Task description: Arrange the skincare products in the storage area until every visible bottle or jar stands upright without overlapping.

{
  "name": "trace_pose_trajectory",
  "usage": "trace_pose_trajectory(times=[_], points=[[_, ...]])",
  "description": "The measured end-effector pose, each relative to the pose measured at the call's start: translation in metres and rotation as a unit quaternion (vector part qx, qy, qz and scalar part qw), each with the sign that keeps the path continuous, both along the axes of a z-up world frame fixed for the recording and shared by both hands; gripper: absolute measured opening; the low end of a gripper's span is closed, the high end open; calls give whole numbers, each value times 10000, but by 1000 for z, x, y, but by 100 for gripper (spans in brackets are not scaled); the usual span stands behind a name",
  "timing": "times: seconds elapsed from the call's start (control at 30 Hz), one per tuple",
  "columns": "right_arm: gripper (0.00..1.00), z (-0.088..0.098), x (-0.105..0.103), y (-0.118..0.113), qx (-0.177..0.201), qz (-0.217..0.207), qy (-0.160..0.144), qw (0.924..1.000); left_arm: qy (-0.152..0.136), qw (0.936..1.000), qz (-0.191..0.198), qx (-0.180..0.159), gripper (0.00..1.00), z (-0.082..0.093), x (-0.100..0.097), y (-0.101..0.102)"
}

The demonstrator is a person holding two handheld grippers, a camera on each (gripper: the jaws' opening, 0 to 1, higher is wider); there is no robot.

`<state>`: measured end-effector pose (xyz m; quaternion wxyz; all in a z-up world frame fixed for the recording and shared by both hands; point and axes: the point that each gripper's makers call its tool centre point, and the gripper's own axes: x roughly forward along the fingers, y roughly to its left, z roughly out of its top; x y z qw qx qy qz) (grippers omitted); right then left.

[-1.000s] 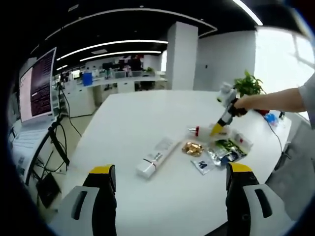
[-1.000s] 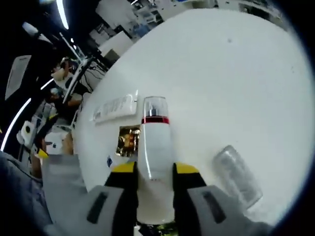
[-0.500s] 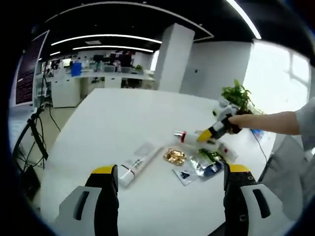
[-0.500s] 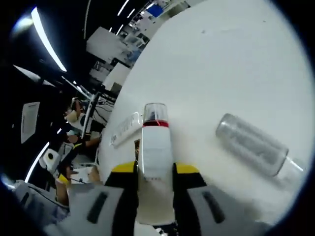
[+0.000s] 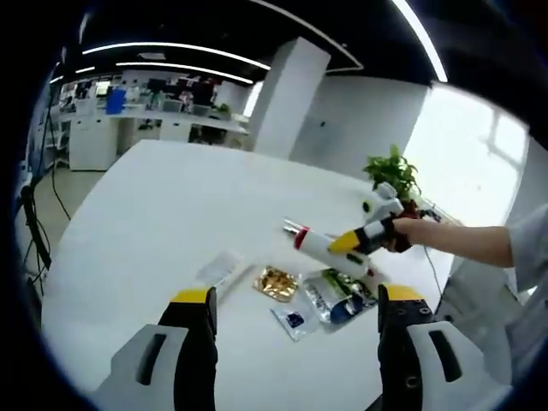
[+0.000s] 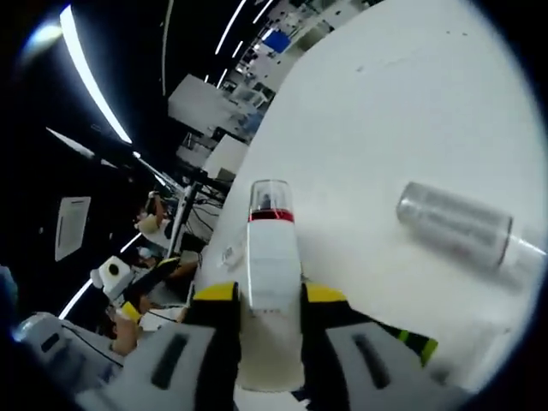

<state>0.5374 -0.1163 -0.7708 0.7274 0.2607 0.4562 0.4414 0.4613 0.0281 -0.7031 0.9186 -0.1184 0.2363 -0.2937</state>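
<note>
R gripper (image 6: pixel 269 304) pinched a white bottle (image 6: pixel 271 282), clear cap at 12, lifted off the bench (image 6: pixel 402 111). Clear bottle (image 6: pixel 458 224) lay flat at 3. L gripper (image 5: pixel 294 301) was spread, empty; gold packet (image 5: pixel 278 282), sachets (image 5: pixel 336 295) and tube (image 5: pixel 220 267) ahead at 12, tube partly cut off by jaw.

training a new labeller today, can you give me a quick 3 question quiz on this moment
1. True or false: the right gripper is clamped on the white bottle with the red band.
2. Which item lies on its side on the white table? A) clear bottle B) potted plant C) monitor
3. Fill in: the left gripper stands ____, with nothing between its jaws.

Key: 1 true; 2 A; 3 open
</note>
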Motion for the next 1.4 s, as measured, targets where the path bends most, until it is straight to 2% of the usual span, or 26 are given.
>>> trace_pose_trajectory(times=[0.07,0.2,0.27,0.37,0.6,0.83,0.93,1.17,1.27,1.4], points=[[25,4,-3,2,52,44,-50,10000,144,9998,-104,-30,73,-4,2,-6],[25,11,-10,7,138,86,-141,9998,230,9991,-235,-279,73,-3,7,-19],[25,17,-17,11,210,133,-198,9995,272,9986,-226,-393,72,0,12,-23],[26,23,-23,15,307,137,-268,9991,175,9989,-108,-428,70,1,22,-25],[26,34,-37,22,508,179,-365,9979,495,9955,-246,-773,70,-4,34,-43],[26,44,-47,27,722,162,-441,9963,587,9929,-358,-967,69,-6,42,-59],[26,48,-50,29,791,162,-484,9956,732,9885,-405,-1259,69,-3,46,-69],[26,58,-55,31,990,124,-579,9933,912,9833,-458,-1506,68,-2,50,-87],[26,61,-56,31,1018,135,-647,9926,1006,9783,-441,-1757,66,2,50,-94],[26,65,-57,32,1083,115,-710,9915,1108,9749,-456,-1875,61,3,53,-97]])
